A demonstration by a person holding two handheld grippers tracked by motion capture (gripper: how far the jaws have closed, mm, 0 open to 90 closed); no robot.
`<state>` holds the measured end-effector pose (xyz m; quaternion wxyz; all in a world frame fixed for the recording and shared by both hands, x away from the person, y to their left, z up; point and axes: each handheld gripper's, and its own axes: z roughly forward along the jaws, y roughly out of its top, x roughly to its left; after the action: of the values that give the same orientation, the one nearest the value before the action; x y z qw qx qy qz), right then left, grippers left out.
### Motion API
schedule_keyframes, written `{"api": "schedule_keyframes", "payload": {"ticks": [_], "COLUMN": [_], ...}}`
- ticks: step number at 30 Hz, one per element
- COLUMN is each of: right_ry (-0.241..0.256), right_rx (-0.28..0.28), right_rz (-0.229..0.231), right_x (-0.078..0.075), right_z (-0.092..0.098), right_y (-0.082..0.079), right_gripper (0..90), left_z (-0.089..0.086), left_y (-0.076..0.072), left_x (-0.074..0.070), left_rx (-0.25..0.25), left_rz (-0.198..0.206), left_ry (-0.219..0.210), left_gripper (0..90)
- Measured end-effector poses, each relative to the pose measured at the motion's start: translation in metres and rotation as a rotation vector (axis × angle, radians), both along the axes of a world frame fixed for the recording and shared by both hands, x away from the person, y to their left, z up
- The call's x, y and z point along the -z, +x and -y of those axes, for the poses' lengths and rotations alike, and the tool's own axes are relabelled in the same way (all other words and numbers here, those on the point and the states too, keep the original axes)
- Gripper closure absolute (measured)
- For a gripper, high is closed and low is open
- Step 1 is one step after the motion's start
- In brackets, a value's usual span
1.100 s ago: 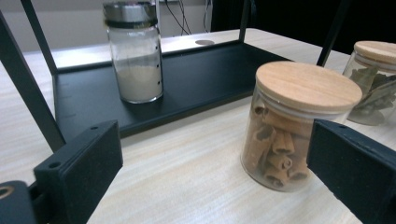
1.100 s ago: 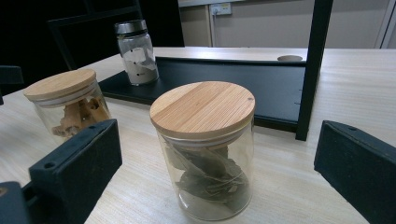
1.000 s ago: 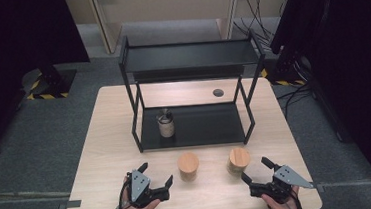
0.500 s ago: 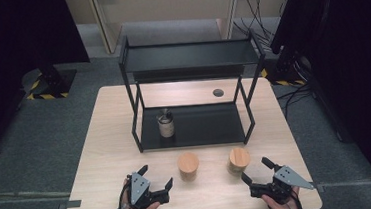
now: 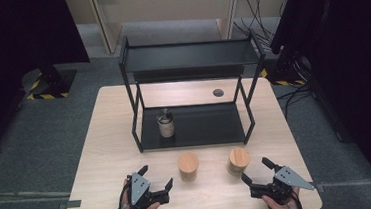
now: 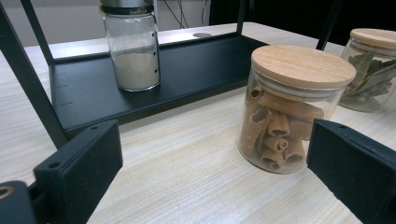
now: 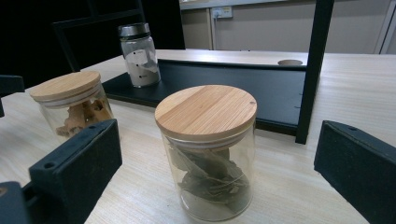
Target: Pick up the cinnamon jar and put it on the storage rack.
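**Two glass jars wait in front of open tools**

Both jars look rigid, smooth-walled and breakable, so I judge them slippery under hard pads and unforgiving if tipped or dropped. The wooden lids seem merely seated on a pale seal ring; lifting by the lid could pull it off, so the glass body below the lid is the safer place to take hold, jaws on opposite sides, squeezed gently. Their contents look dry and light, so most of the weight is probably the glass itself.

The cinnamon jar (image 6: 292, 109) is short and clear, with a flat round bamboo-coloured lid, packed with upright rolled brown sticks. The bay leaf jar (image 7: 208, 151) is the same make, holding loose grey-green dried leaves that fill only part of it.

Both stand upright on the tabletop (image 5: 102, 161), side by side but apart, just in front of the black shelf rack (image 5: 190, 59). A metal-capped shaker (image 5: 165, 123) of pale powder stands on the rack's lower tray.

The left tool (image 5: 155, 179) rests near the tabletop's front edge, jaws spread wide and holding nothing, the cinnamon jar ahead and toward its right jaw. The right tool (image 5: 257, 170) is likewise wide open and empty, the bay leaf jar centred between its jaws but not touched.
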<state>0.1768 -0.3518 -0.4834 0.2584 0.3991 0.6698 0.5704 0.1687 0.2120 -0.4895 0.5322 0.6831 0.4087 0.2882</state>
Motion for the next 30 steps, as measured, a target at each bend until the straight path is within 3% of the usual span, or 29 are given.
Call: {"api": "schedule_keyframes", "payload": {"ticks": [21,30], "right_ry": [-0.007,-0.015], "right_rx": [-0.016,-0.048], "right_rz": [0.014,0.036], "right_x": [-0.002,-0.006], "right_z": [-0.003,-0.011], "right_y": [-0.003,-0.009], "right_gripper": [1.1,1.1], "left_z": [0.000,0.000], "left_y": [-0.001,-0.001], "left_x": [0.000,0.000], "left_rx": [-0.006,-0.005], "left_rz": [0.007,0.010], "left_ry": [0.004,0.004], "left_gripper": [2.7,2.7]}}
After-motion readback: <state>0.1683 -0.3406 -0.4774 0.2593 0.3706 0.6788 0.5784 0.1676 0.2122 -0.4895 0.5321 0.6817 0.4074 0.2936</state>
